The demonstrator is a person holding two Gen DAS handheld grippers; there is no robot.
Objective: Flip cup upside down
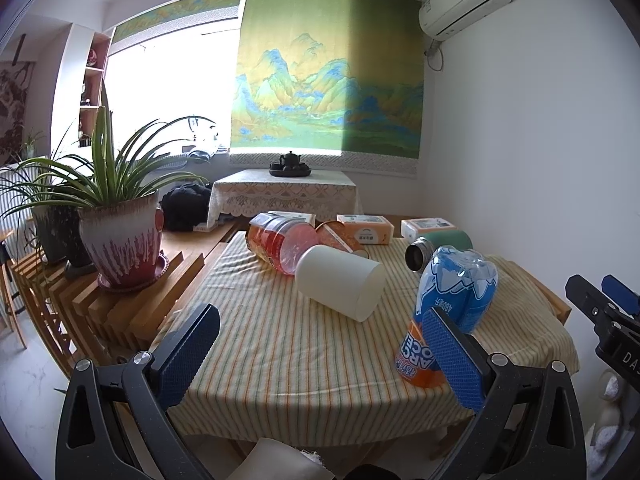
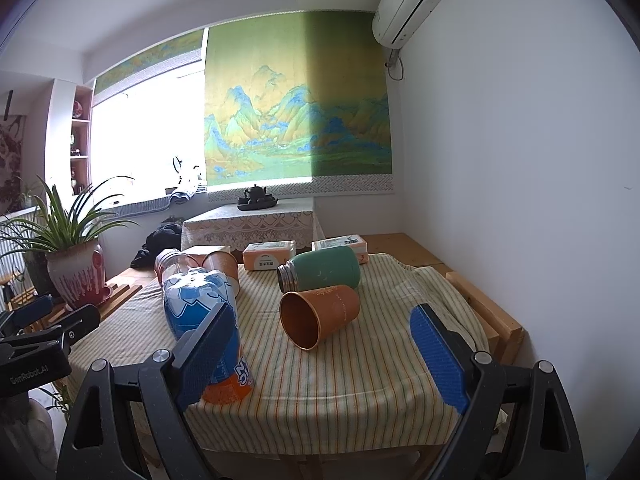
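A white cup (image 1: 340,284) lies on its side in the middle of the striped tablecloth (image 1: 280,368), ahead of my open left gripper (image 1: 320,352), which holds nothing. In the right wrist view an orange cup (image 2: 320,312) lies on its side with its mouth toward me, ahead of my open, empty right gripper (image 2: 324,356). A second orange cup (image 1: 340,236) lies further back. The right gripper's body (image 1: 604,308) shows at the right edge of the left wrist view. The white cup does not show in the right wrist view.
A blue-and-orange bottle (image 1: 452,312) stands neck-down close to my left gripper's right finger. A green flask (image 2: 320,272) and a clear reddish bottle (image 1: 276,240) lie on the cloth. Tissue packs (image 1: 364,228) line the back edge. Potted plants (image 1: 124,244) stand left on wooden slats.
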